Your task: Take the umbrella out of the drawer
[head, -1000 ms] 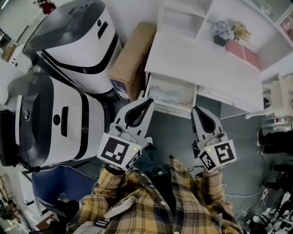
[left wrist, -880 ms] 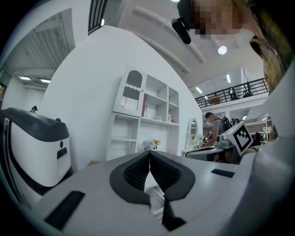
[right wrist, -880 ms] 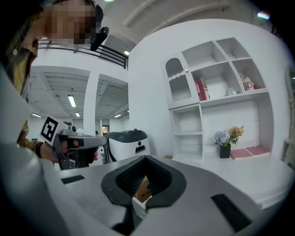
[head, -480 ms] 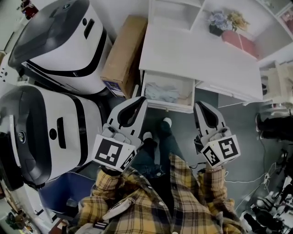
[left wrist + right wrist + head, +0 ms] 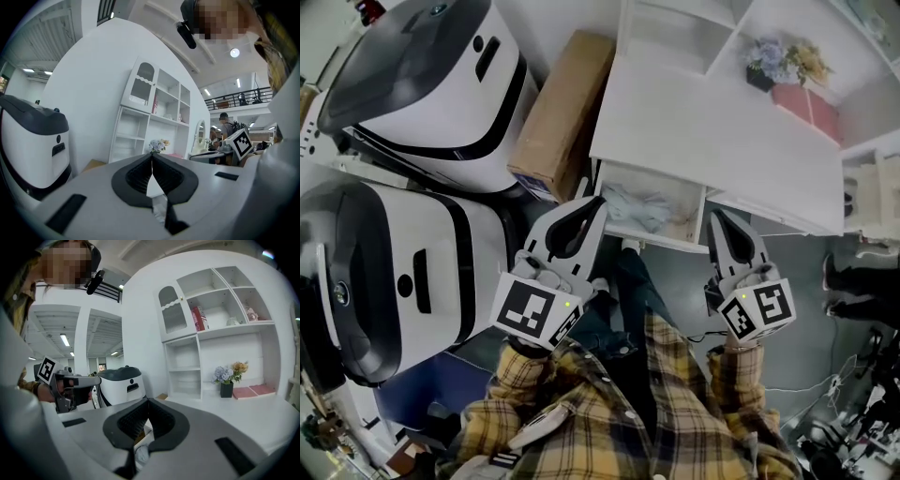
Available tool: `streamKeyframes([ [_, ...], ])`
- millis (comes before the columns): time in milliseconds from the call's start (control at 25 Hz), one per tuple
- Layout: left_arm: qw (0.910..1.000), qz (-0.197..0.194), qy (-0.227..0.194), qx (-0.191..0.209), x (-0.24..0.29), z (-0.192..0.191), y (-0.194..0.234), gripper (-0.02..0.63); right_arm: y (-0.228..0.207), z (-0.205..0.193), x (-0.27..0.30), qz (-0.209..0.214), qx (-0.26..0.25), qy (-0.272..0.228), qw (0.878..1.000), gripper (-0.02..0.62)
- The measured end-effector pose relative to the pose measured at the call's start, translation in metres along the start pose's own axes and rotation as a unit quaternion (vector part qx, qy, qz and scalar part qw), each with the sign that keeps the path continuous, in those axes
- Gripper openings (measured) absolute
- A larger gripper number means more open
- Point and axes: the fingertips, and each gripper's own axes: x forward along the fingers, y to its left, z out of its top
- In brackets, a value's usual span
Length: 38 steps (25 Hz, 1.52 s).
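Note:
An open white drawer juts out from under the white desk top. A pale, crumpled bundle lies inside it; I cannot tell its shape clearly. My left gripper is shut and empty, its tip at the drawer's left front corner. My right gripper is shut and empty too, just off the drawer's right front corner. In the left gripper view the jaws meet, with the bundle showing below them. The right gripper view shows its jaws closed as well.
Two large white-and-black machines stand at the left, with a cardboard box between them and the desk. A flower pot and a pink box sit on the desk. A blue bin is at lower left.
Both grippers have moved forward toward the drawer and now flank its front corners. Both stayed shut.

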Motion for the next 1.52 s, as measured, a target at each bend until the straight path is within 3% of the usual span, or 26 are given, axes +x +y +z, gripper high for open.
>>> streamKeyframes([
  [680, 0.9965, 0.078, -0.026, 0.018, 0.118, 0.051, 0.058, 0.021, -0.101, 0.067, 0.108, 0.071, -0.022, -0.02, 0.997, 0.017],
  [1120, 0.9963, 0.085, -0.011, 0.007, 0.125, 0.05, 0.08, 0.021, -0.094, 0.066, 0.138, 0.085, -0.004, -0.009, 0.996, 0.017],
  [1520, 0.996, 0.086, -0.015, -0.018, 0.112, 0.037, 0.098, 0.021, -0.072, 0.04, 0.153, 0.096, -0.023, 0.031, 0.995, 0.018],
])
